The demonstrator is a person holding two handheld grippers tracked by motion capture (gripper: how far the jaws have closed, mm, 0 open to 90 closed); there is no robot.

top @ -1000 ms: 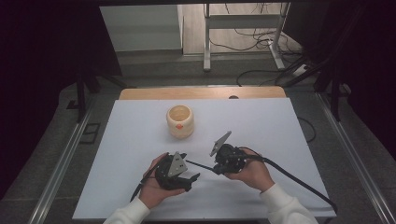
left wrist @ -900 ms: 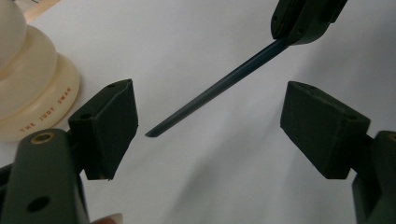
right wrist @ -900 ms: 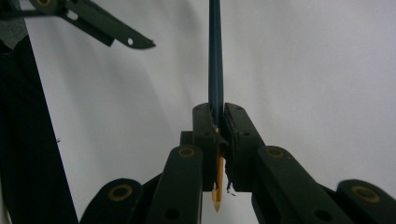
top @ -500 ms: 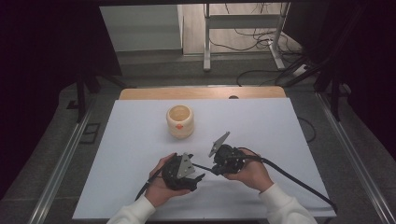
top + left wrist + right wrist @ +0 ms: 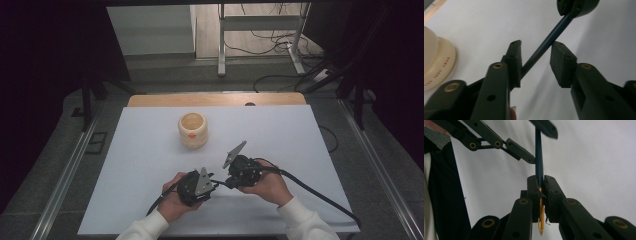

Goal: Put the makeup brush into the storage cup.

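A dark blue pen (image 5: 539,157) with a gold tip (image 5: 540,225) is clamped between the pads of my right gripper (image 5: 540,185), gold end toward the camera. Its shaft runs on between the jaws of my left gripper (image 5: 535,62), which have just been closing around it. The pen (image 5: 541,50) crosses that gap at a slant, close against the left pad (image 5: 515,62), with space still showing beside the other pad. In the high view both hands hold the grippers nose to nose near the table's front, left gripper (image 5: 214,181) and right gripper (image 5: 226,183).
A cream cup (image 5: 192,130) stands upright on the white table sheet (image 5: 280,135), beyond the hands and slightly left; its side (image 5: 434,62) shows in the left gripper view. A wooden strip (image 5: 215,99) borders the far edge. Cables trail from both grippers toward the front.
My left hand has edged a little to the right, bringing its gripper closer to the right gripper. The right hand and the cup have stayed put.
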